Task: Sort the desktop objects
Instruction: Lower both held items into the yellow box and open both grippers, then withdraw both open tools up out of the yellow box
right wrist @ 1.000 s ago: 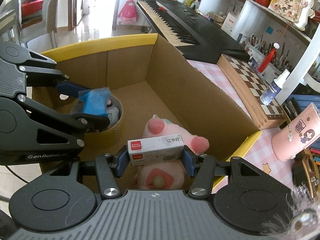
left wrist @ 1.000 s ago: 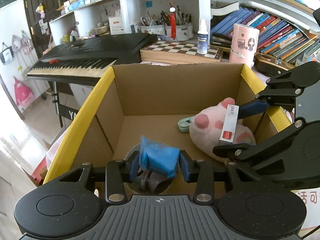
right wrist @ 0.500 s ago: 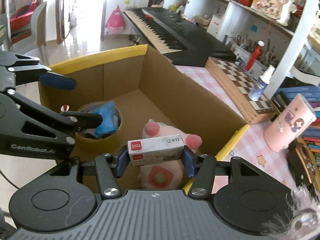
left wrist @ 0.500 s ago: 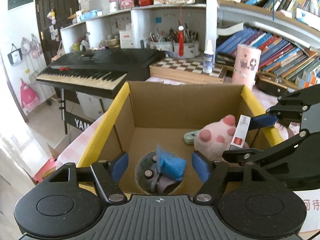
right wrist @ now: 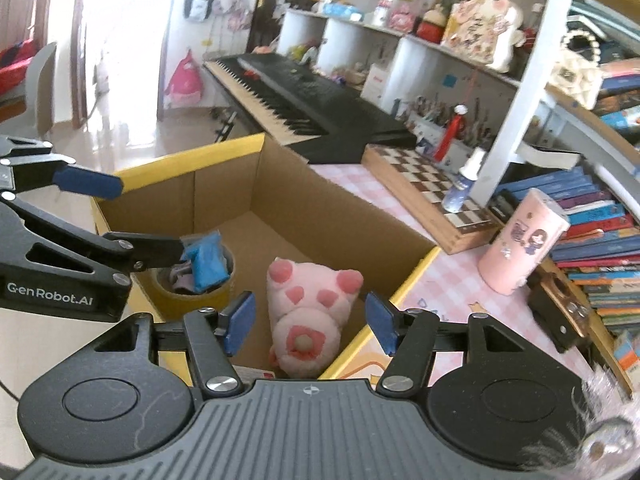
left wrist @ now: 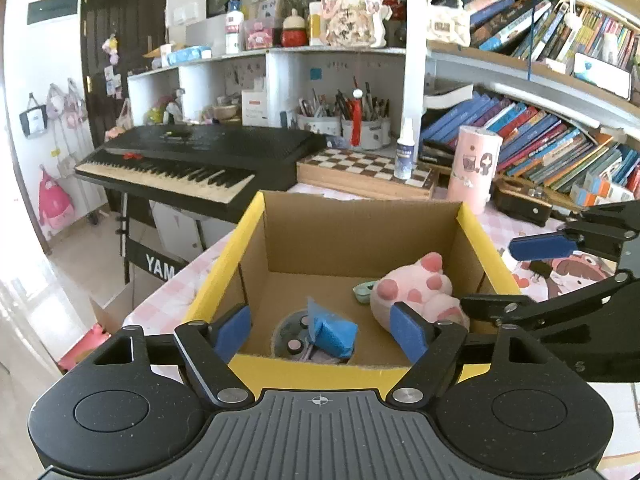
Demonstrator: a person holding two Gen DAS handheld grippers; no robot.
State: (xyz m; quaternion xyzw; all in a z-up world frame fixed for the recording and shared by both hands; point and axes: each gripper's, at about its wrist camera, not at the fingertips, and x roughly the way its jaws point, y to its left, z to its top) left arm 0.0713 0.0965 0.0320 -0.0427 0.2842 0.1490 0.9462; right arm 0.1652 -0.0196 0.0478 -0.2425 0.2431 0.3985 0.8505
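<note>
With both claws hanging over the near rim of the box [left wrist: 362,236], I note the following.

Left claw [left wrist: 322,330]: jaws apart and widening, nothing between the pads. The blue pads [left wrist: 234,330] stand just above the yellow near edge of the box.

Right claw [right wrist: 307,322]: jaws apart and widening, nothing gripped. The plush [right wrist: 308,304] lies below in the gap between the pads, not touched by either. In the left view this claw sits at the right side of the box, one pad above the right rim.

Box contents:
- Tape roll [right wrist: 192,294] on the floor at the near left corner, standing on its flat side, hole up.
- Blue packet [left wrist: 330,330] stuck tilted in the hole of the roll, along with some small dark items I cannot make out.
- Plush, pink with darker pink spots, on the floor against the right wall, near the near right corner.
- Small pale green item [left wrist: 362,292] on the floor just beyond the plush, touching it or nearly so; cannot tell what it is.
- A sliver of red and white [right wrist: 269,374] shows at the near wall, beside the plush, mostly hidden by my right claw body; cannot tell what it is.

Box stands on a pink checked desk [right wrist: 440,276]. Beyond the far rim: a chessboard [left wrist: 366,170] with a spray bottle [left wrist: 404,154] on it, a pink cup [left wrist: 474,174] near the far right corner, a keyboard [left wrist: 192,160] to the far left.
</note>
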